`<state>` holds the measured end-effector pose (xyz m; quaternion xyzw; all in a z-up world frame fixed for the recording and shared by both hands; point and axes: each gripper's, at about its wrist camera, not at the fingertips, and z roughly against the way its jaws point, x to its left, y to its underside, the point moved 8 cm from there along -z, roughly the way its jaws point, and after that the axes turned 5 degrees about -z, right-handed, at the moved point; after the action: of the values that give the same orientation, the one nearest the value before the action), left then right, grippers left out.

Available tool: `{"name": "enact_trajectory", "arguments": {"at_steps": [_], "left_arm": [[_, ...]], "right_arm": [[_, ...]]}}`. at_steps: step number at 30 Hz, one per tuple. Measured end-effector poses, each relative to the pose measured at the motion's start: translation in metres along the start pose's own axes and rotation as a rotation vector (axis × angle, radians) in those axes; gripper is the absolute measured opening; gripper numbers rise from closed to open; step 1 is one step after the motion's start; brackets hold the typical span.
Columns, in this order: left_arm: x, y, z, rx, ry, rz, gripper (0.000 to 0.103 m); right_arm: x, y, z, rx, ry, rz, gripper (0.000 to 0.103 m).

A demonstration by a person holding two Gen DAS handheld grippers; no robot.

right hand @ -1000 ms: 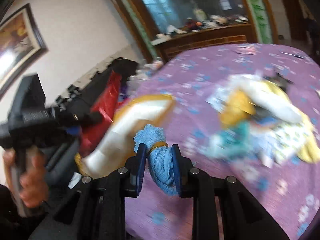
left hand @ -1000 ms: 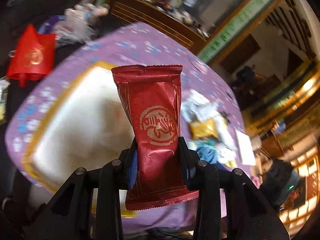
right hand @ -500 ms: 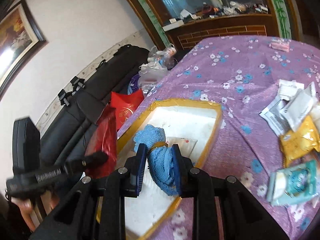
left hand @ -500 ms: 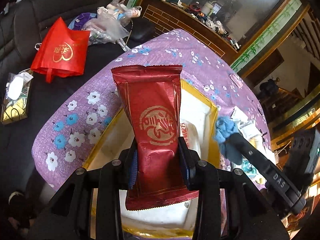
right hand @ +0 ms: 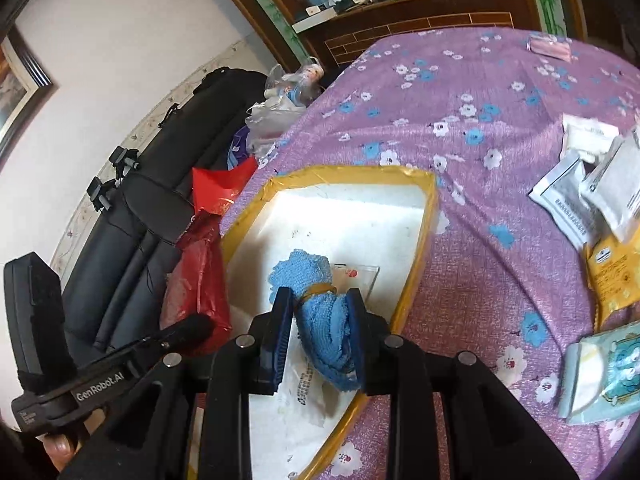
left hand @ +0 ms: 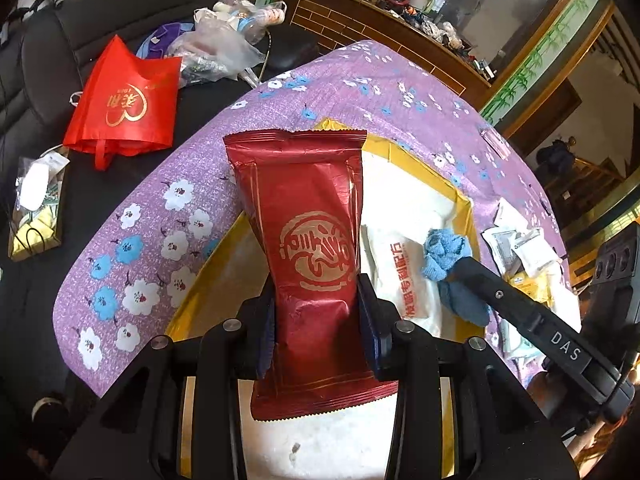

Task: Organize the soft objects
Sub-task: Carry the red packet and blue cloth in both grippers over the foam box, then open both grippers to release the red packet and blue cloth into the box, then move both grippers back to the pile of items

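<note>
My left gripper (left hand: pixel 318 304) is shut on a dark red snack packet (left hand: pixel 316 240), held upright above the near end of a white tray with a yellow rim (left hand: pixel 460 196). My right gripper (right hand: pixel 318 304) has a blue cloth bundle (right hand: pixel 316 320) tied with a rubber band between its pads, and its jaws are opening. The cloth still touches both pads and hangs over the tray (right hand: pixel 348 172). A white packet (left hand: pixel 400 268) lies flat in the tray. From the left wrist view, the blue cloth (left hand: pixel 444 252) is over the tray's right side. The red packet (right hand: pixel 200 276) shows at the tray's left edge.
The tray sits on a purple floral tablecloth (right hand: pixel 500 80). Several white, yellow and teal packets (right hand: pixel 592 184) lie heaped on the table's right. A black sofa (left hand: pixel 40 60) left of the table holds a red bag (left hand: pixel 124 100) and plastic bags (left hand: pixel 216 48). A wooden cabinet (right hand: pixel 420 24) stands behind.
Both grippers have swung from the packet pile to above the tray and come lower. The right jaws stand slightly wider around the blue cloth. The red packet stays gripped.
</note>
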<state>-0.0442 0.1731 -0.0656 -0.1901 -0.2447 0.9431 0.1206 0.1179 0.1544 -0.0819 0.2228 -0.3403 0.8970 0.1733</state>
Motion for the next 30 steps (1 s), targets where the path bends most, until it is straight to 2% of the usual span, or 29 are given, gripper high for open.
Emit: {"name": "enact_trajectory", "arguments": {"at_steps": [1,4,5,7,8,15,20,23,27,29,30], "left_arm": [[0.000,-0.001,-0.001,-0.001,0.007,0.003,0.037],[-0.001,-0.003,-0.002,0.000,0.090,0.039,0.041],[-0.001,-0.004,0.000,-0.004,0.118,0.063,0.043],[-0.004,-0.006,0.010,-0.046,0.166,0.082,0.058],[-0.008,-0.007,0.016,-0.072,0.177,0.076,0.061],[-0.027,-0.003,0.054,-0.172,0.139,0.013,0.062],[-0.050,0.004,0.070,-0.200,0.120,-0.037,0.062],[-0.065,0.008,0.076,-0.212,0.112,-0.052,0.062],[-0.107,0.010,0.085,-0.235,0.144,-0.125,0.062],[-0.133,0.016,0.081,-0.219,0.167,-0.167,0.062],[-0.144,0.020,0.078,-0.209,0.180,-0.183,0.062]], "right_arm": [[-0.001,0.000,-0.001,-0.001,0.000,-0.007,0.029],[0.001,-0.001,0.003,-0.007,-0.037,-0.015,0.036],[0.002,-0.002,0.006,-0.021,-0.047,-0.004,0.042],[0.007,-0.004,0.017,-0.055,-0.068,0.021,0.054],[0.009,-0.005,0.020,-0.065,-0.077,0.024,0.060],[0.017,0.005,0.058,-0.092,-0.171,0.049,0.060],[0.005,0.016,0.084,-0.101,-0.191,0.035,0.060],[-0.014,0.024,0.103,-0.122,-0.192,0.012,0.060],[-0.050,0.034,0.127,-0.143,-0.172,-0.019,0.060],[-0.067,0.039,0.135,-0.150,-0.155,-0.035,0.061],[-0.077,0.041,0.138,-0.153,-0.151,-0.052,0.065]]}}
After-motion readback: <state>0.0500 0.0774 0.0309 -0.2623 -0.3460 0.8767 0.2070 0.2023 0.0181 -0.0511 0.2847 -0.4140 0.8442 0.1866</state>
